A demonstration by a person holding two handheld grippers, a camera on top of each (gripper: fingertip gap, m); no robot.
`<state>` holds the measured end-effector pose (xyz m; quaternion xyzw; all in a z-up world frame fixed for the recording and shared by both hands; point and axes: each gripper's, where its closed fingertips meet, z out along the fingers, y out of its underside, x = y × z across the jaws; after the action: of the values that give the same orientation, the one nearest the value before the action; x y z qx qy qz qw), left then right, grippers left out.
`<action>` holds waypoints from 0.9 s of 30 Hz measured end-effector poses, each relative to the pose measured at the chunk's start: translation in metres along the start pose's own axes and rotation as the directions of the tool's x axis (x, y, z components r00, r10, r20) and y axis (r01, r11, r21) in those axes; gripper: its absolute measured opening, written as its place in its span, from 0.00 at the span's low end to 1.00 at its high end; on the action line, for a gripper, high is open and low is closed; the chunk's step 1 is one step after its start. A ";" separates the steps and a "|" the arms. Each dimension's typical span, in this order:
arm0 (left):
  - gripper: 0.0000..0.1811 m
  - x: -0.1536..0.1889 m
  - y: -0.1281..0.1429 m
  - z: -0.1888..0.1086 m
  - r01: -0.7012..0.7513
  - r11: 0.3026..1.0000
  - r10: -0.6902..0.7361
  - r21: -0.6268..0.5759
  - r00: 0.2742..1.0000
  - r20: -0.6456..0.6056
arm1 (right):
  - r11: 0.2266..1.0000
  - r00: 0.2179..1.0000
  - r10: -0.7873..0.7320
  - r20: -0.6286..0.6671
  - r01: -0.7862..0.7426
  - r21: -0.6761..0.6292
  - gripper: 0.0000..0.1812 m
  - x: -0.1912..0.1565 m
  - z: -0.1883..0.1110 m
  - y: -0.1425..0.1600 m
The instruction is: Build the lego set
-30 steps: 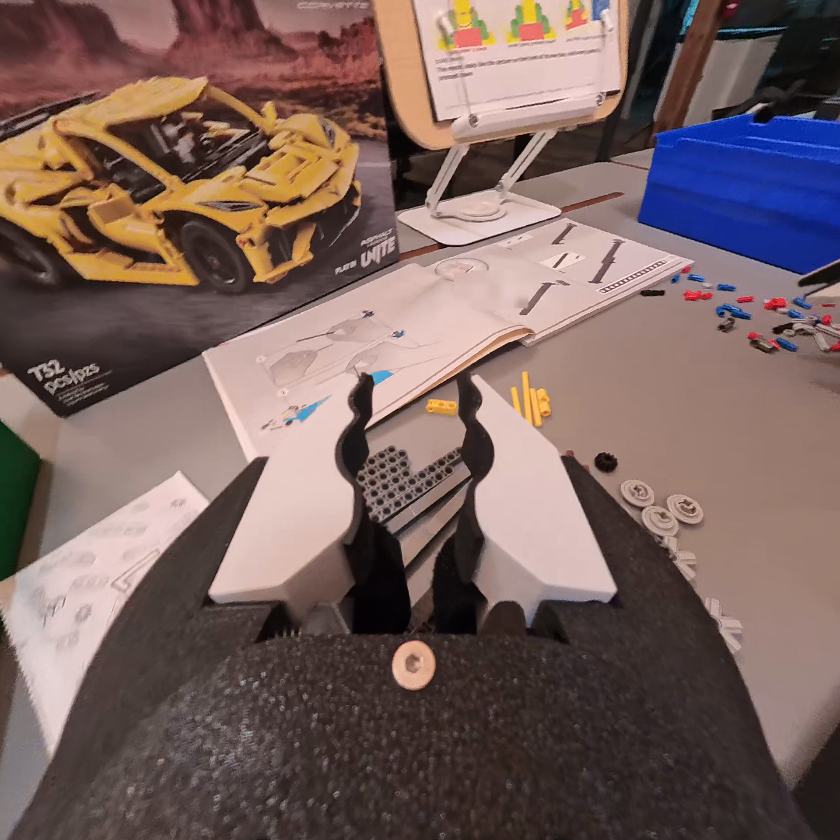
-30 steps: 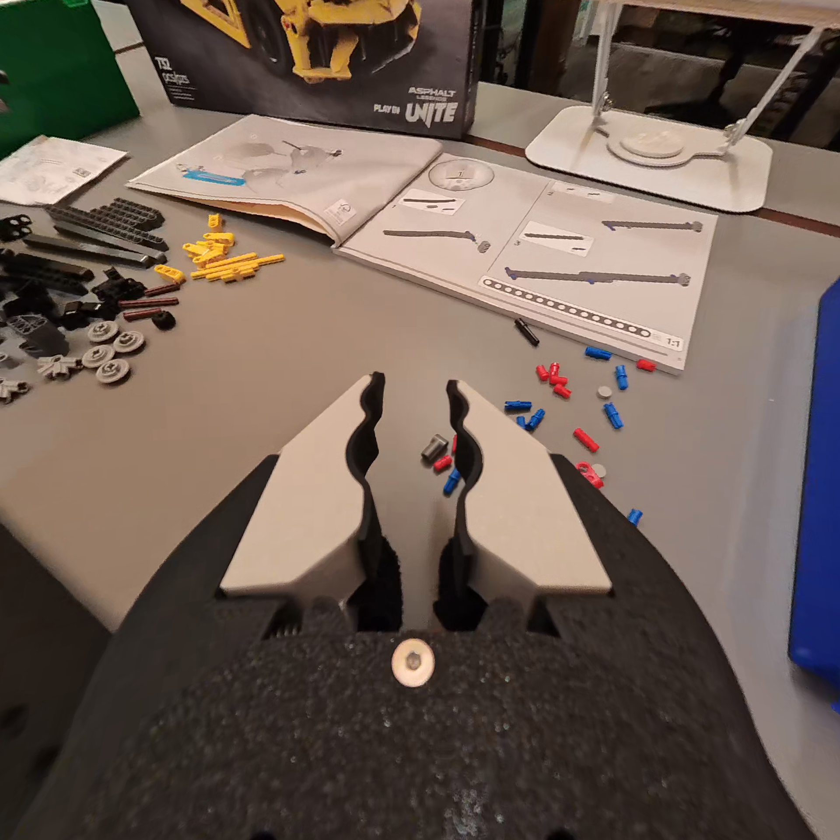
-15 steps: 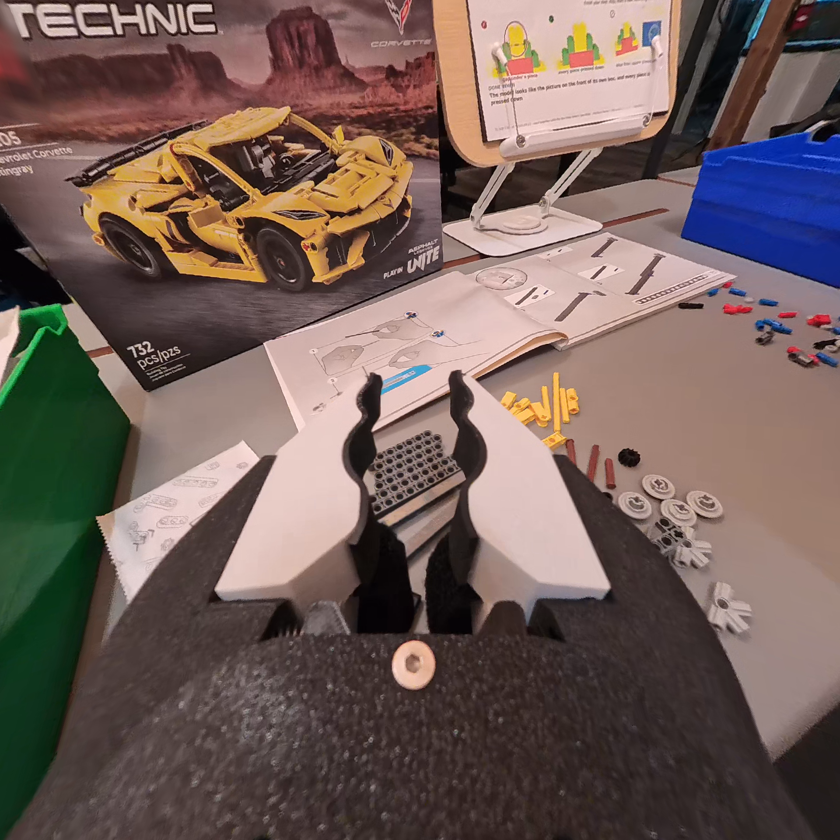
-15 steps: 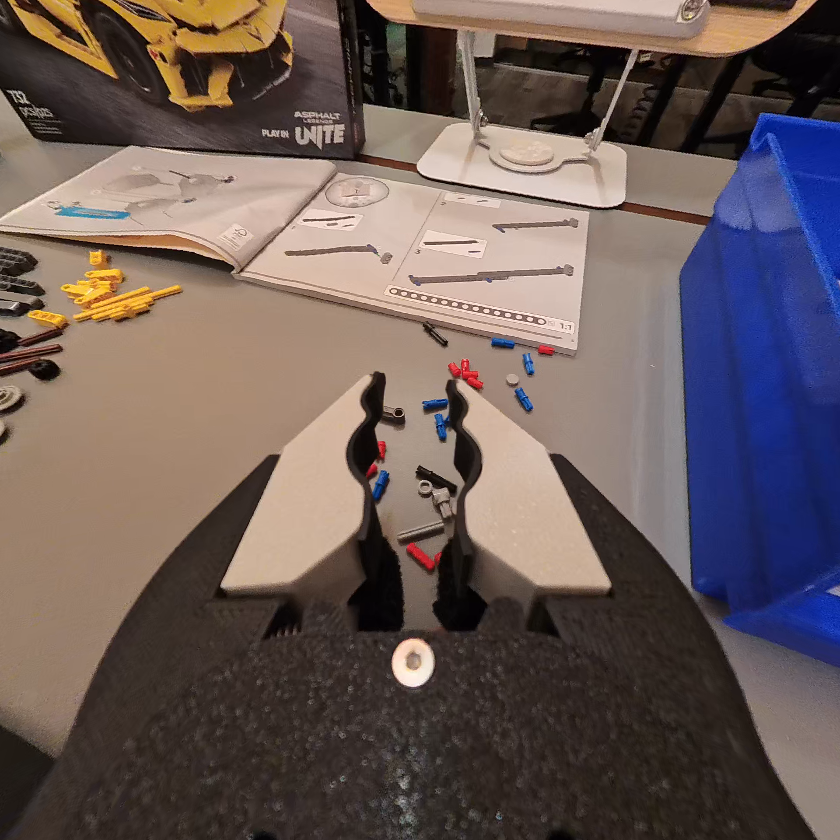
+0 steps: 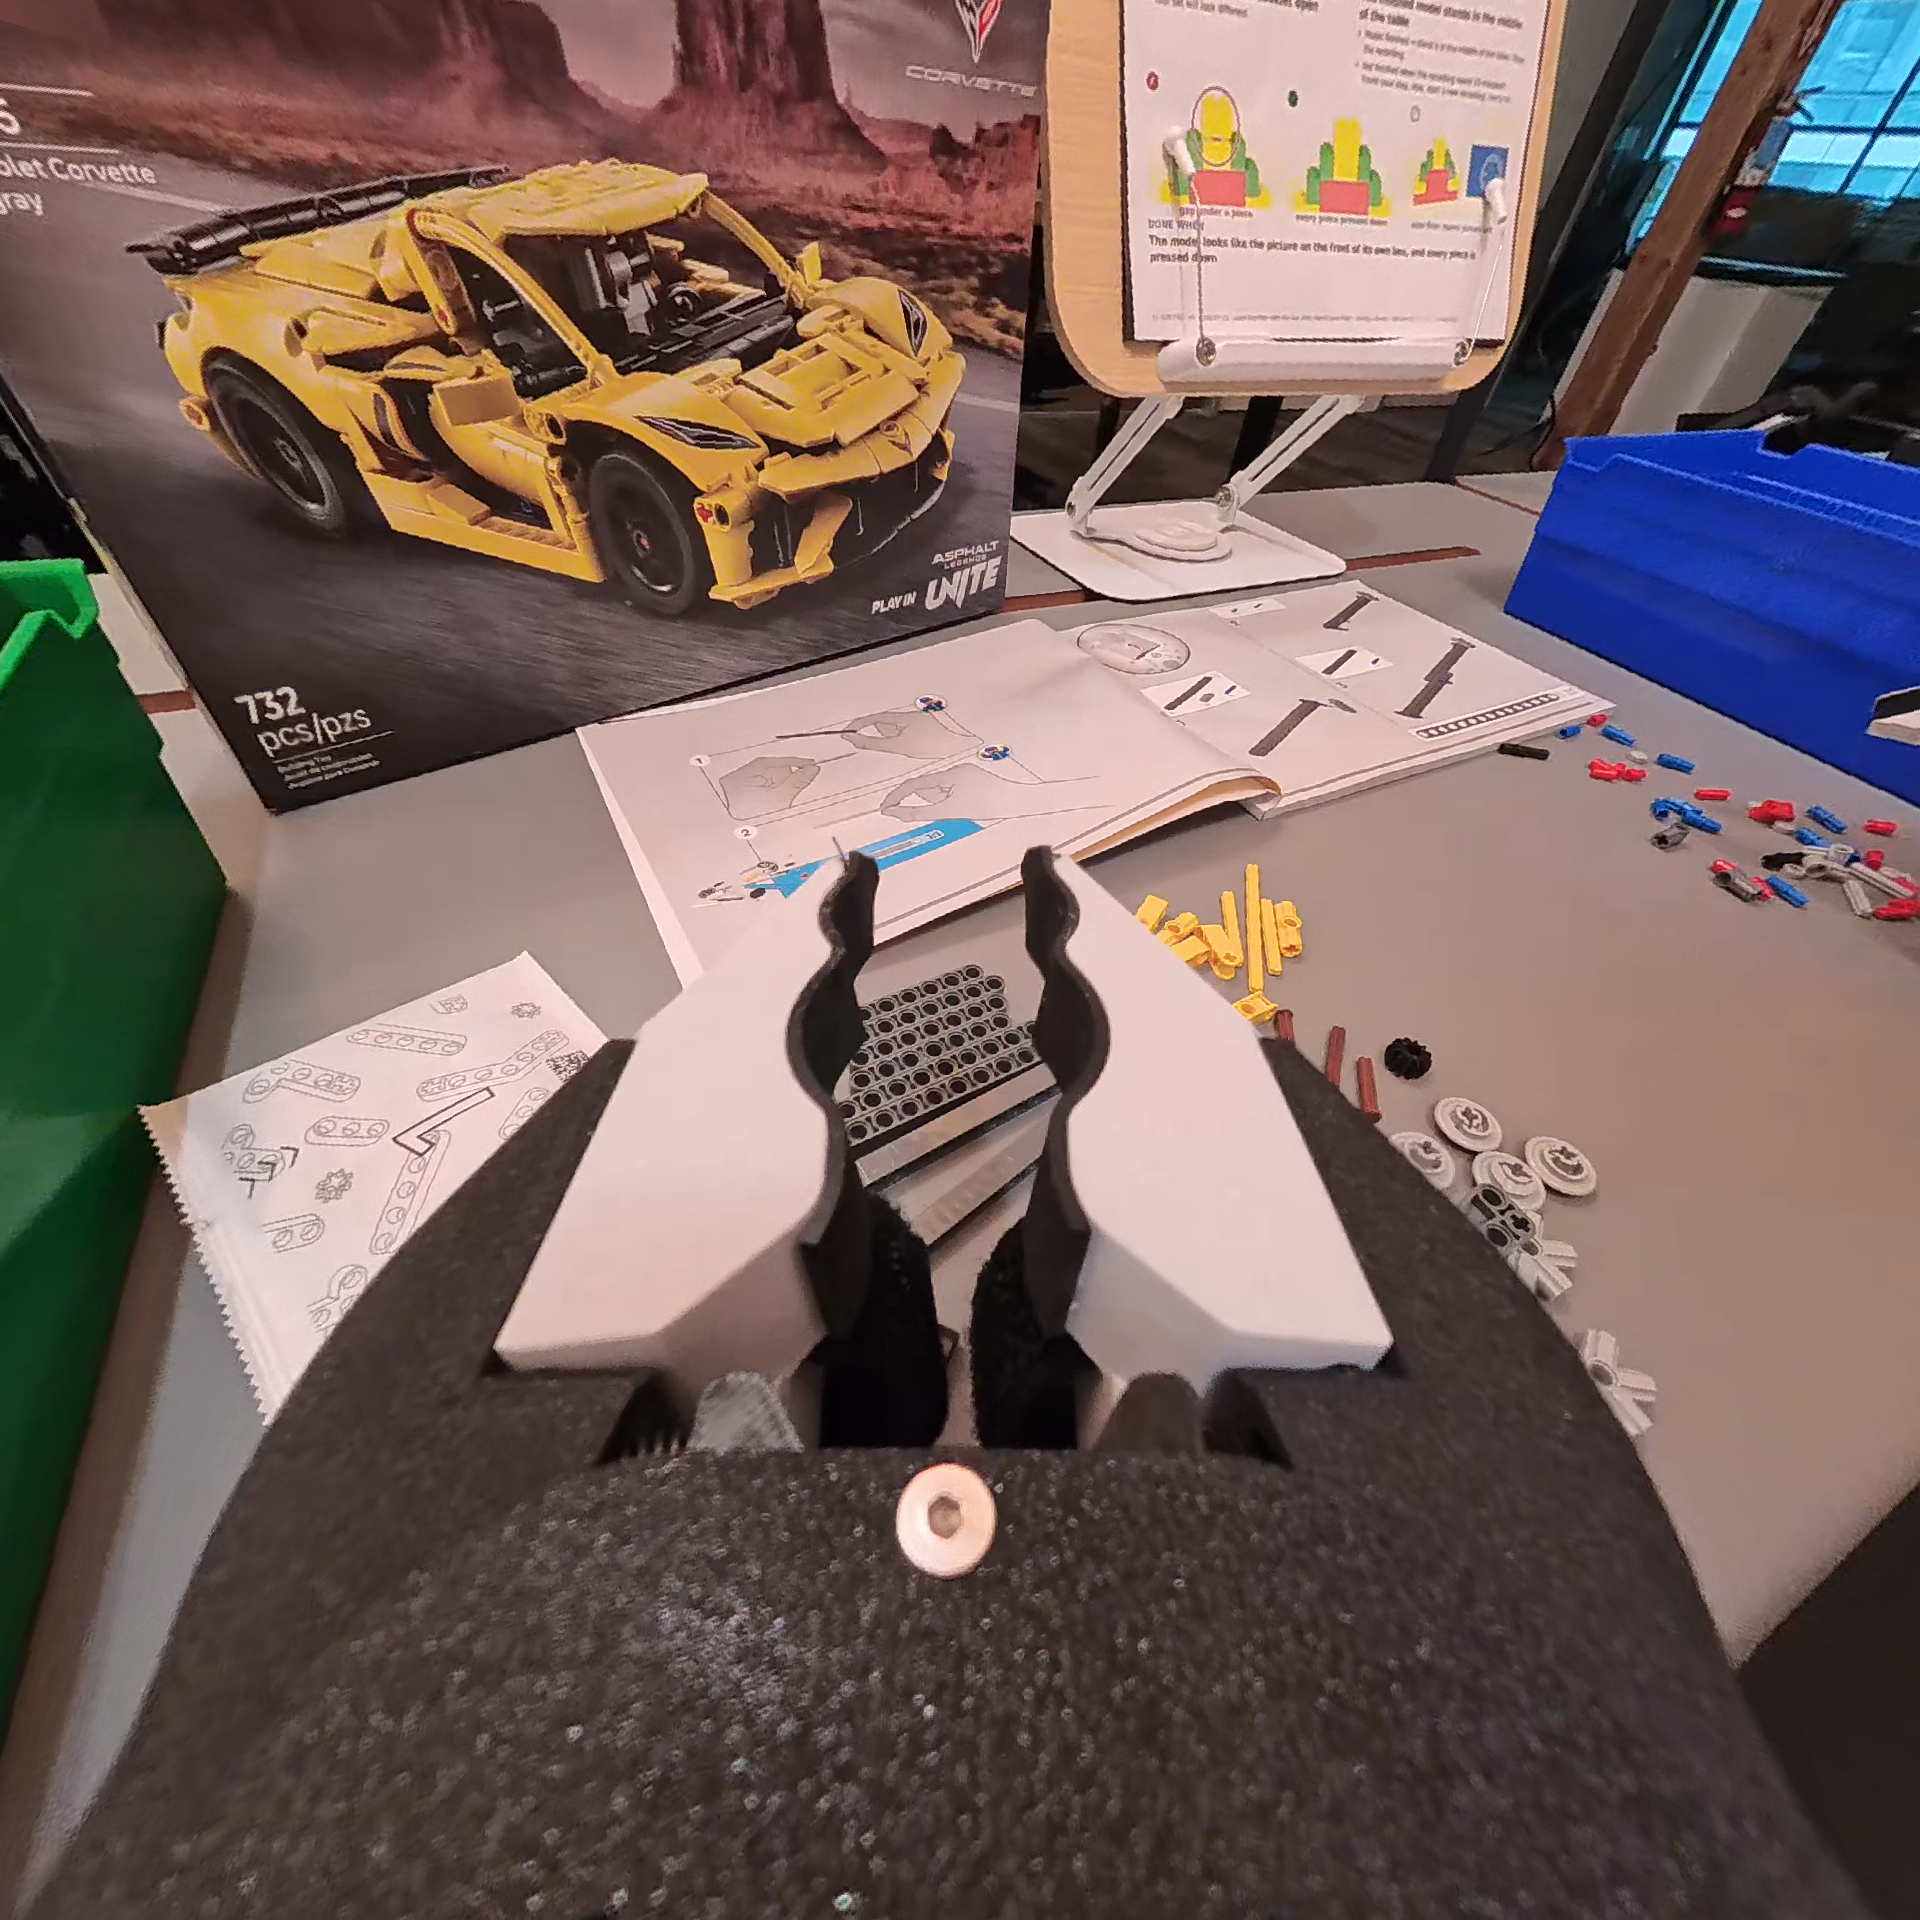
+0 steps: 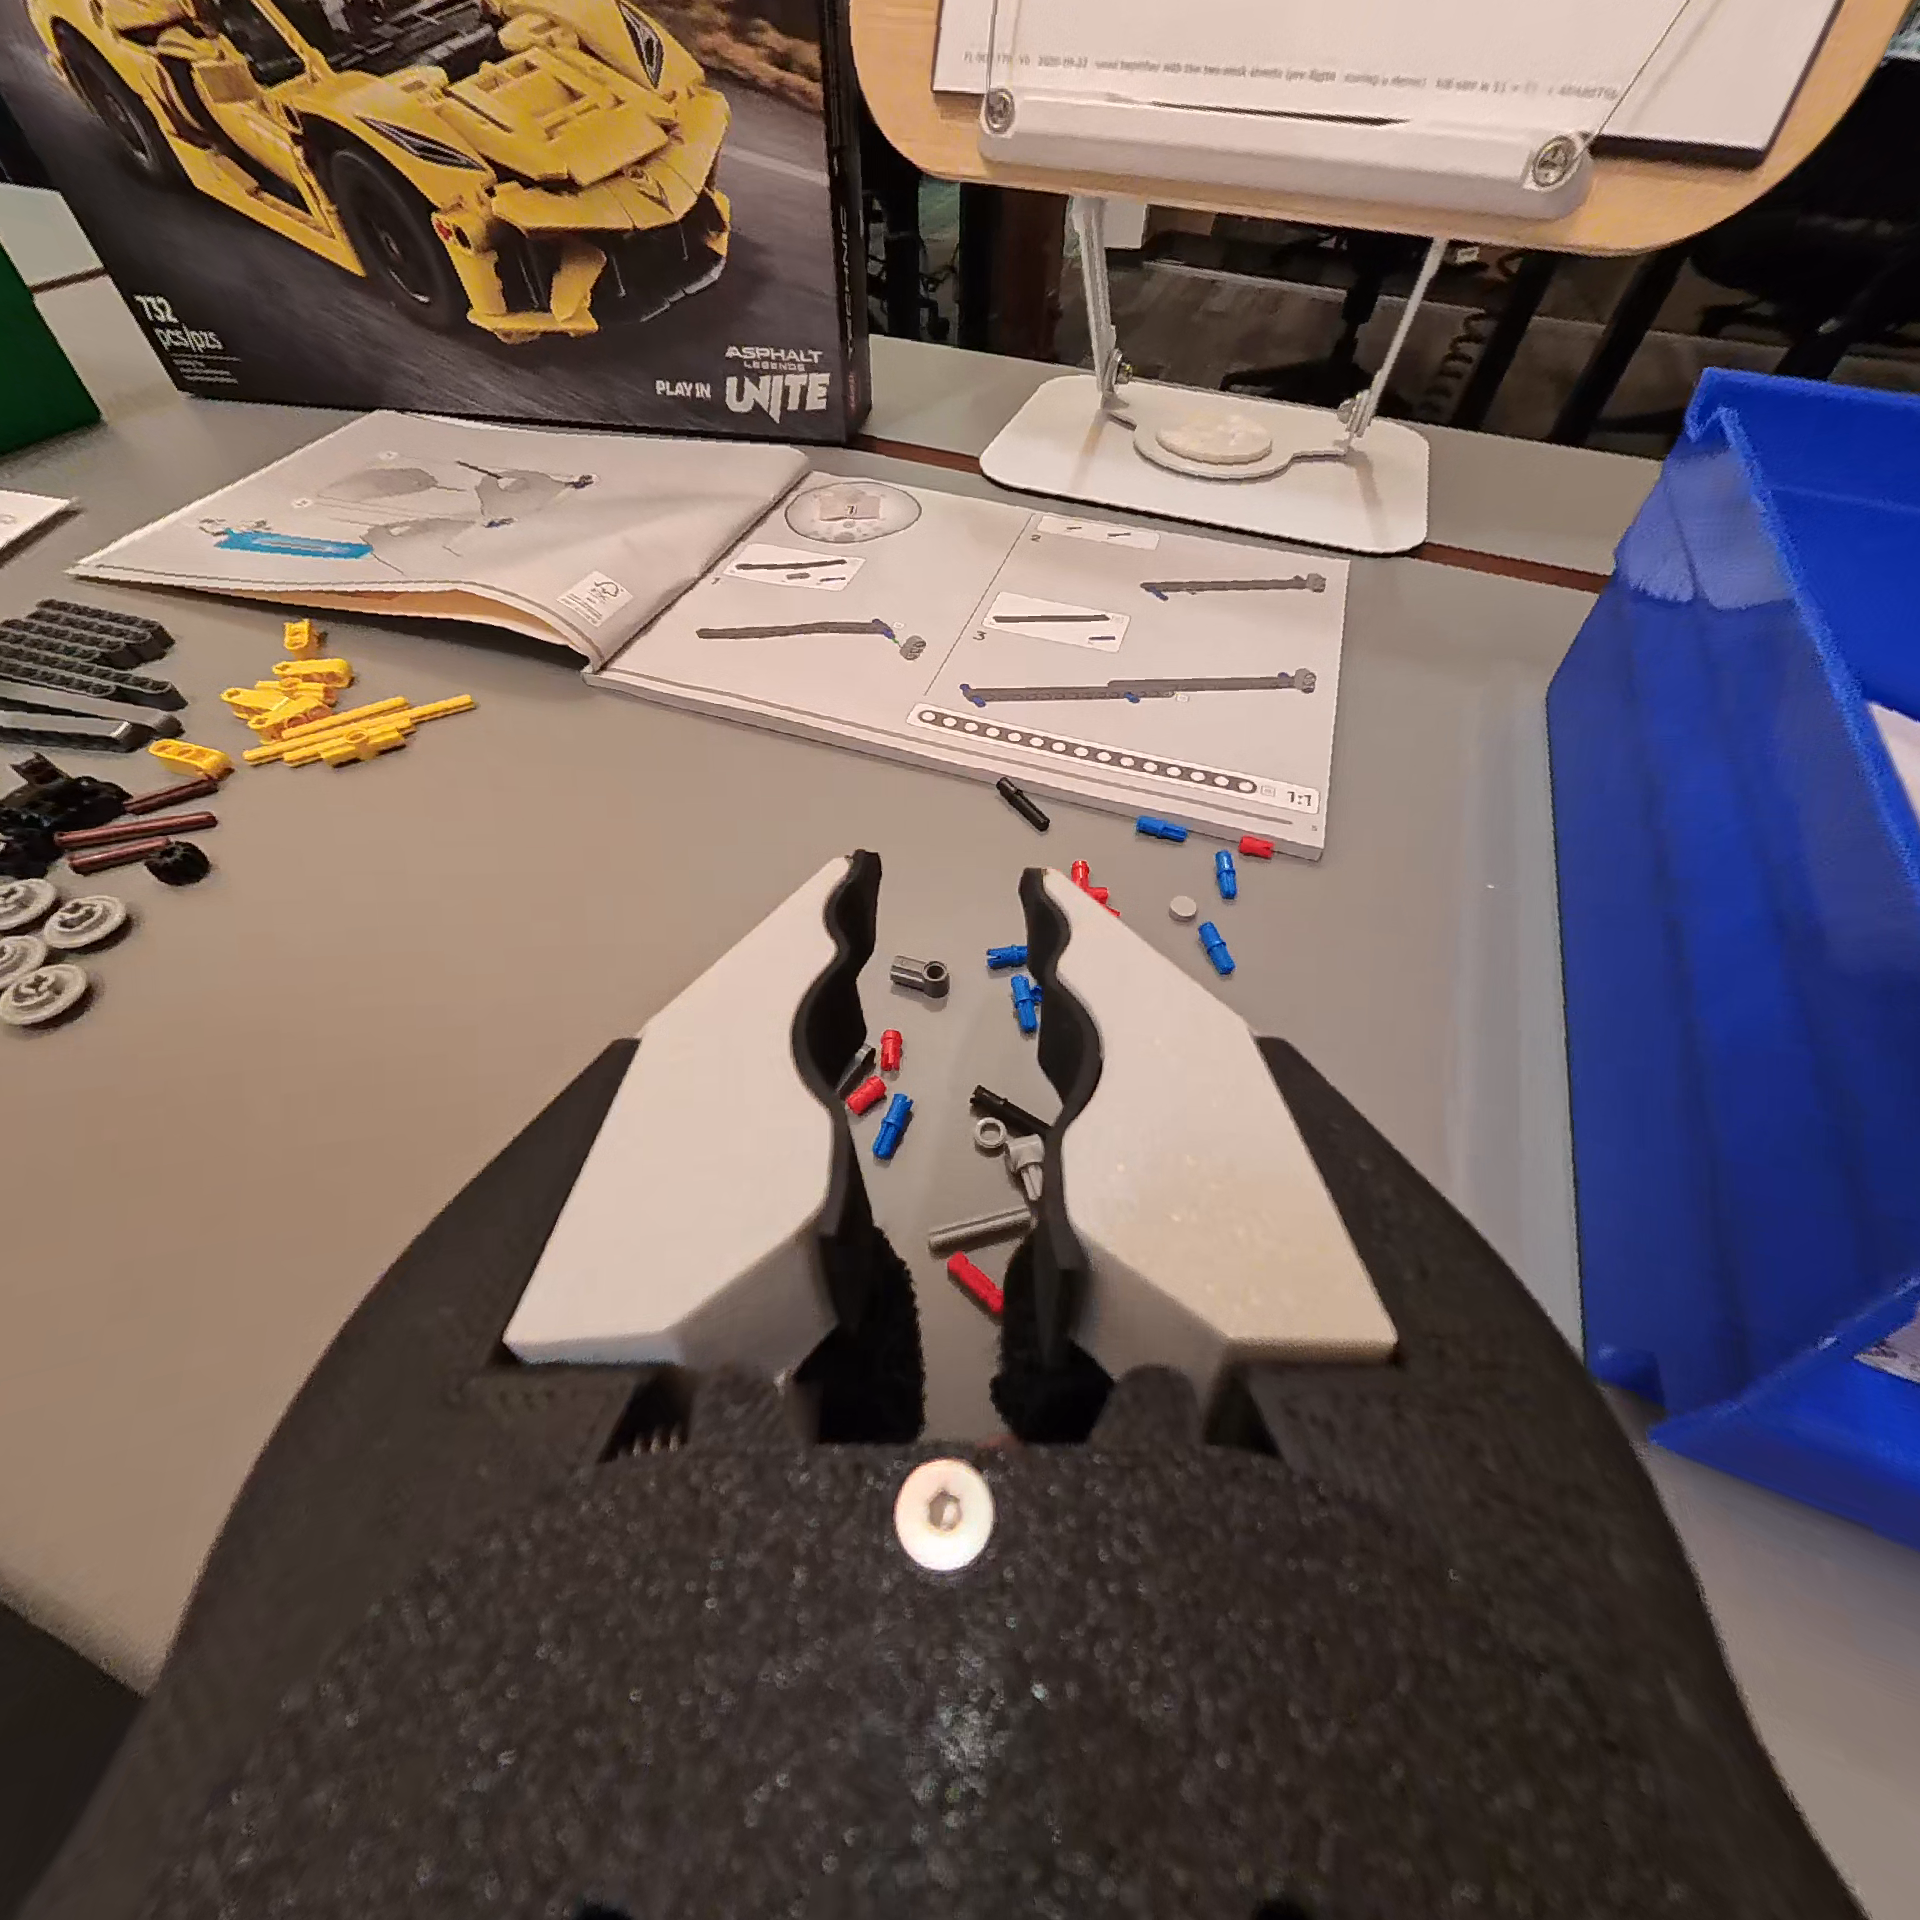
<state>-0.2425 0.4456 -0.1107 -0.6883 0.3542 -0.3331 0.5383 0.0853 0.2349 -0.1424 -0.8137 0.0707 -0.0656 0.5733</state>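
My left gripper (image 5: 951, 868) is open and empty above a row of black holed beams (image 5: 935, 1049) lying on the grey table. Yellow pieces (image 5: 1236, 935), dark red axles (image 5: 1340, 1060) and grey round discs (image 5: 1496, 1148) lie to its right. My right gripper (image 6: 951, 868) is open and empty above scattered blue and red pins (image 6: 891, 1107) and small grey connectors (image 6: 920, 975). The open instruction booklet (image 6: 831, 592) lies beyond both; it also shows in the left wrist view (image 5: 1039, 748).
The set's box (image 5: 520, 416) with a yellow car picture stands at the back. A white stand (image 5: 1174, 540) holds a sheet on a board. A blue bin (image 6: 1766, 883) is at the right, a green bin (image 5: 73, 935) at the left. A printed bag (image 5: 374, 1122) lies by the left gripper. My right fingertips sit around 40 centimetres from my left ones.
The left gripper has pulled back and risen, showing more of the box and the green bin. The right gripper has swung right, from facing the open table to over the pins beside the blue bin.
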 end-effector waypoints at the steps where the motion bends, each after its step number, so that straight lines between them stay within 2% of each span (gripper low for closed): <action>1: 0.15 0.000 0.001 0.000 -0.005 1.000 0.005 -0.003 1.000 0.002 | 1.000 1.000 -0.007 -0.005 0.007 -0.002 0.15 0.000 0.001 0.000; 4: 0.15 0.001 0.000 -0.001 -0.012 1.000 0.012 0.000 1.000 0.000 | 1.000 1.000 -0.009 -0.007 0.009 0.001 0.15 0.000 0.002 -0.001; 10: 0.15 0.004 0.002 0.002 -0.016 1.000 0.016 -0.014 1.000 -0.014 | 1.000 0.997 0.005 0.071 -0.005 0.002 0.15 -0.010 0.005 -0.001; 17: 0.15 0.010 0.010 0.007 -0.064 0.996 0.062 -0.056 0.998 -0.026 | 0.999 0.995 -0.045 0.093 0.044 0.016 0.15 -0.018 0.004 0.000; 27: 0.15 0.012 0.013 0.009 -0.057 0.996 0.054 -0.065 0.998 -0.039 | 1.000 0.997 -0.009 0.083 0.008 0.016 0.15 -0.013 0.004 0.000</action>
<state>-0.2308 0.4380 -0.1238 -0.6892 0.3940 -0.3191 0.5177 0.0737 0.2407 -0.1437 -0.8115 0.0427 -0.0349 0.5817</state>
